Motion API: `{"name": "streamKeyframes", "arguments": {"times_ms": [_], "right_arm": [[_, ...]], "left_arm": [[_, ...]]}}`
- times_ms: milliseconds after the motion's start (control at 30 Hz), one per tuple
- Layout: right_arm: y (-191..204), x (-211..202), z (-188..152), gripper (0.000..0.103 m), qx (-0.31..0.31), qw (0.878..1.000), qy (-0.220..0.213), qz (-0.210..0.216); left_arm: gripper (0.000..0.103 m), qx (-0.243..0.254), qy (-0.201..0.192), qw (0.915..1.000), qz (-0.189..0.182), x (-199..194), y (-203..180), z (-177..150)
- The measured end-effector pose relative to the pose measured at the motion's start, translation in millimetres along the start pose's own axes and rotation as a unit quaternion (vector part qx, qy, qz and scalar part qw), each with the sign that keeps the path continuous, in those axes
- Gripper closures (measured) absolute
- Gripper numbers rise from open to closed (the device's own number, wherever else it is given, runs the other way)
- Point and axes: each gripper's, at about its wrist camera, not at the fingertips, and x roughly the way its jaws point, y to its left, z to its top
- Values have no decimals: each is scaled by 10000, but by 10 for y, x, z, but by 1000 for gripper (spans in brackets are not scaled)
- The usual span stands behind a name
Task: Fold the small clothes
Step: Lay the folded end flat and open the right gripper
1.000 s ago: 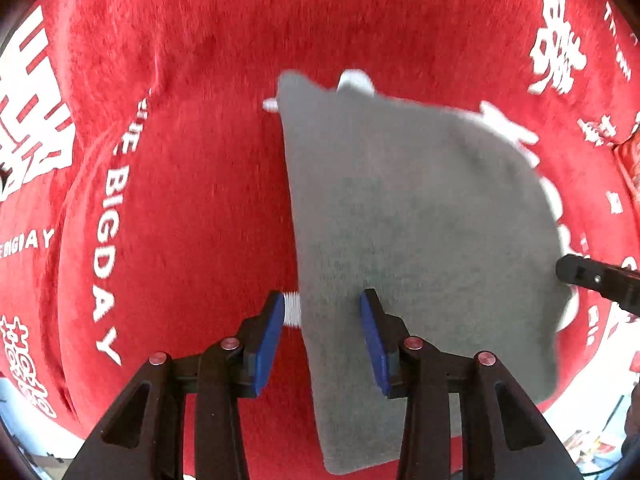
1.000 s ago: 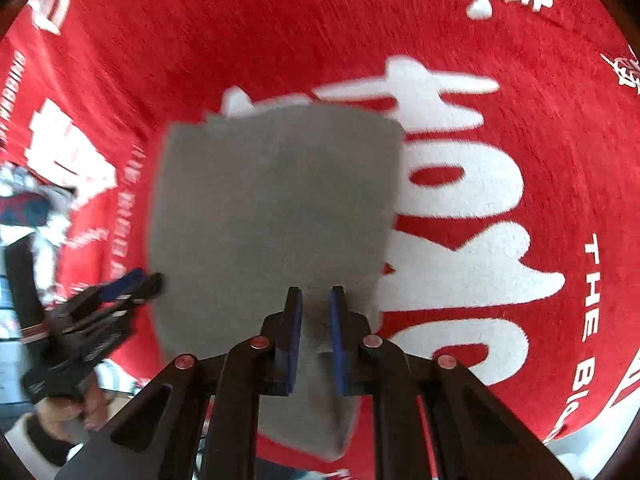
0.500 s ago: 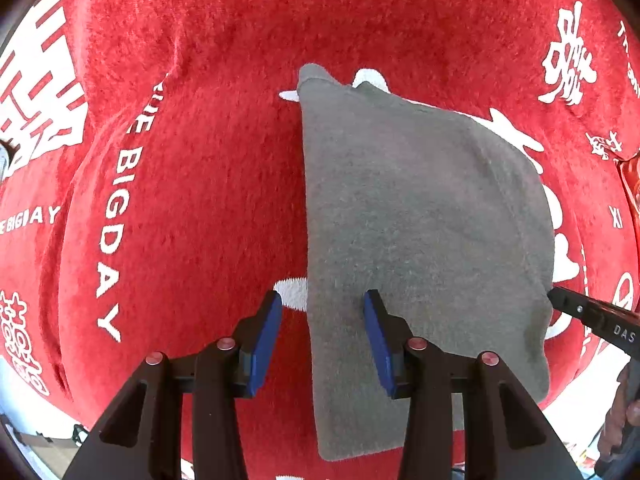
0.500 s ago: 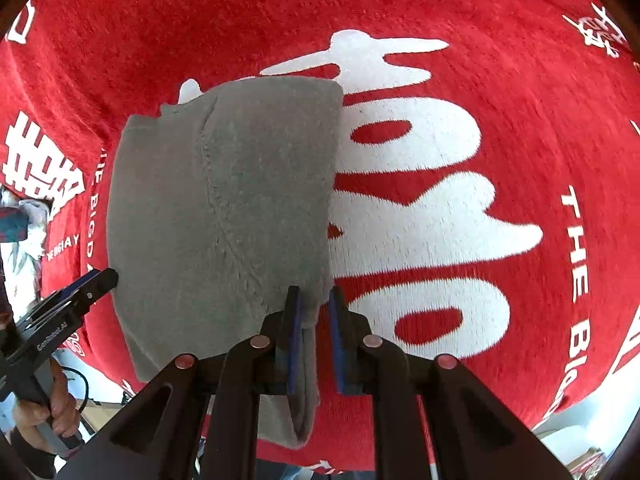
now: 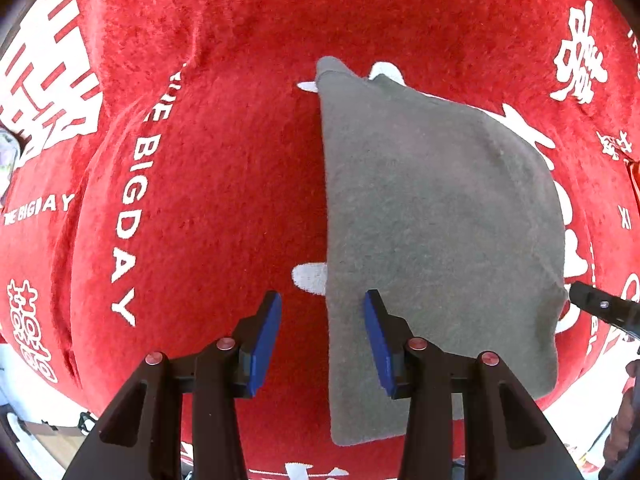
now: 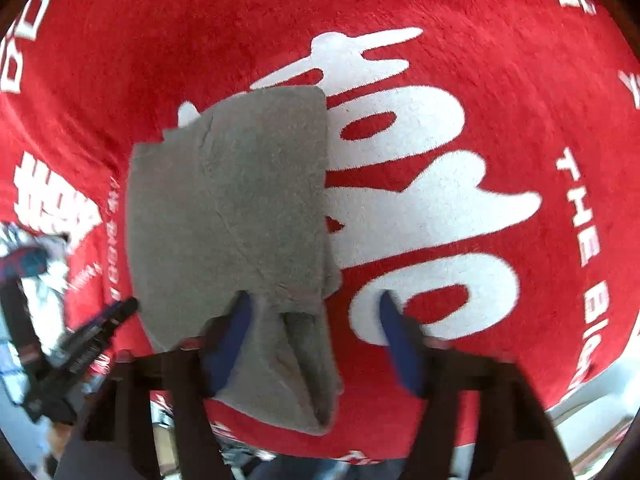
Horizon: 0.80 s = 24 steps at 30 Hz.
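A grey fleece garment (image 5: 436,216) lies folded flat on the red blanket (image 5: 224,184), its near end hanging over the blanket's front edge. My left gripper (image 5: 322,334) is open and empty, its jaws straddling the garment's left edge. My right gripper (image 6: 316,340) is open over the garment's (image 6: 236,204) near right corner, with the cloth lying loose between its blue pads. The right gripper's tip shows at the right edge of the left wrist view (image 5: 600,308). The left gripper shows at the left of the right wrist view (image 6: 88,344).
The red blanket with white lettering (image 6: 420,200) covers the whole work surface. Its front edge drops off near the bottom of both views, with floor and clutter (image 6: 24,256) beyond on the left.
My right gripper has opened and let go of the garment's right edge, which now lies on the blanket. My left gripper has stayed open at the left edge.
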Motion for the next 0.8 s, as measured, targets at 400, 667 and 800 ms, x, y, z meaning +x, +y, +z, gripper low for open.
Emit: {"name": "streamKeyframes", "arguments": {"times_ms": [400,667,800], "right_arm": [[119,251,-21,88,-285,9992,281,-76],[163,302,-47,87,-780,9960,204,-382],[143,267,-74,87,-747,9961,208,-409]], "left_arm": [[3,110,-26,9994,321,14,-5,-37],[3,-4,113,9992,384,69,58,-39],[3,-27,133,9992,383,68,61,-58]]}}
